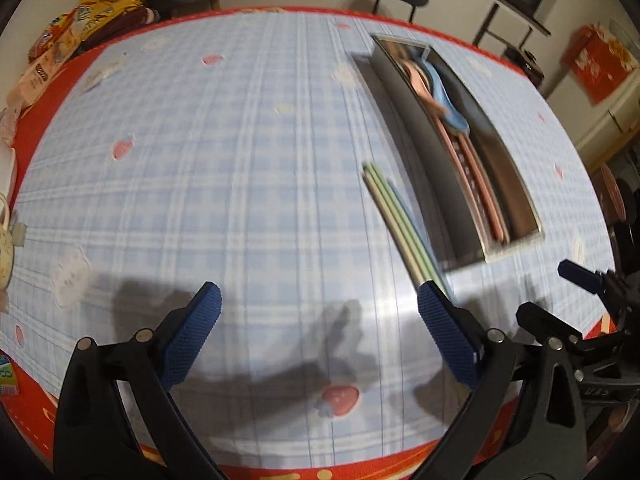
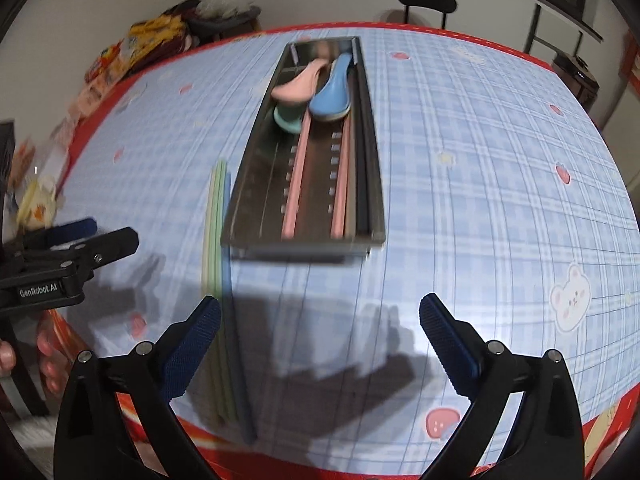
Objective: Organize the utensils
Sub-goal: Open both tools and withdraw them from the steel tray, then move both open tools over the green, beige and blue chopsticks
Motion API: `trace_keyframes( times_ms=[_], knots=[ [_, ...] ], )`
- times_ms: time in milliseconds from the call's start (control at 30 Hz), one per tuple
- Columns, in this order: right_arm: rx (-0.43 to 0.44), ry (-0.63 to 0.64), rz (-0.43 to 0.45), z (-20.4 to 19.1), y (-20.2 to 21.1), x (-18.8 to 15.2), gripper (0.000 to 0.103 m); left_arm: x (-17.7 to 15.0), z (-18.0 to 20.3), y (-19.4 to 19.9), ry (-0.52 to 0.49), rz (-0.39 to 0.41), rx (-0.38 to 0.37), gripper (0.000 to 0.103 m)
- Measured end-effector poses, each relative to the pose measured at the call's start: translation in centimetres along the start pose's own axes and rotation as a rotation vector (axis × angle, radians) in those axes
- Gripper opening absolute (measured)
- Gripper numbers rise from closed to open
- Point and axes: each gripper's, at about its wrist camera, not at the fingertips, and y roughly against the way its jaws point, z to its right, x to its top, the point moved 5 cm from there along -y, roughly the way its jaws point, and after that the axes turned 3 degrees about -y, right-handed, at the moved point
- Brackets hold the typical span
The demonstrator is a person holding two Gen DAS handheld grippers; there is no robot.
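A long metal tray [image 2: 366, 120] [image 1: 404, 120] lies on the blue checked tablecloth. Inside it are a pink spoon [image 2: 298, 86] [image 1: 420, 80], a blue spoon [image 2: 332, 96] [image 1: 444, 100], a green spoon [image 2: 286, 118] and pink chopsticks [image 2: 296, 184] [image 1: 472, 176]. Green and blue chopsticks [image 2: 218, 216] [image 1: 400, 220] lie on the cloth just left of the tray. My left gripper [image 1: 320, 300] is open over bare cloth, its right finger near the chopsticks' near ends. My right gripper [image 2: 320, 312] is open too, nothing between its fingers, below the tray's near end.
Snack packets and bags [image 1: 80, 32] [image 2: 136, 48] are piled at the far left corner of the table. A cup [image 1: 6, 236] stands at the left edge. A black chair [image 2: 426, 0] stands beyond the far edge. A red box [image 1: 596, 60] sits at the right.
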Motion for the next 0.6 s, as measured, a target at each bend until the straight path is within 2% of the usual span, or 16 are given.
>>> trace_keyframes(
  times_ms=[133, 267, 600],
  knots=[
    [-0.009, 0.073, -0.008, -0.4, -0.4, -1.6, 0.097, -1.2, 0.9, -0.9, -0.010, -0.046, -0.024, 0.097],
    [-0.026, 0.133, -0.029, -0.9, -1.0, -2.6, 0.097, -2.0, 1.2, -1.3, -0.016, -0.060, -0.023, 0.097],
    [-0.029, 0.185, -0.067, -2.1, -2.6, -2.9, 0.097, -2.1, 0.5, -1.5, 0.016, -0.077, -0.005, 0.097]
  ],
)
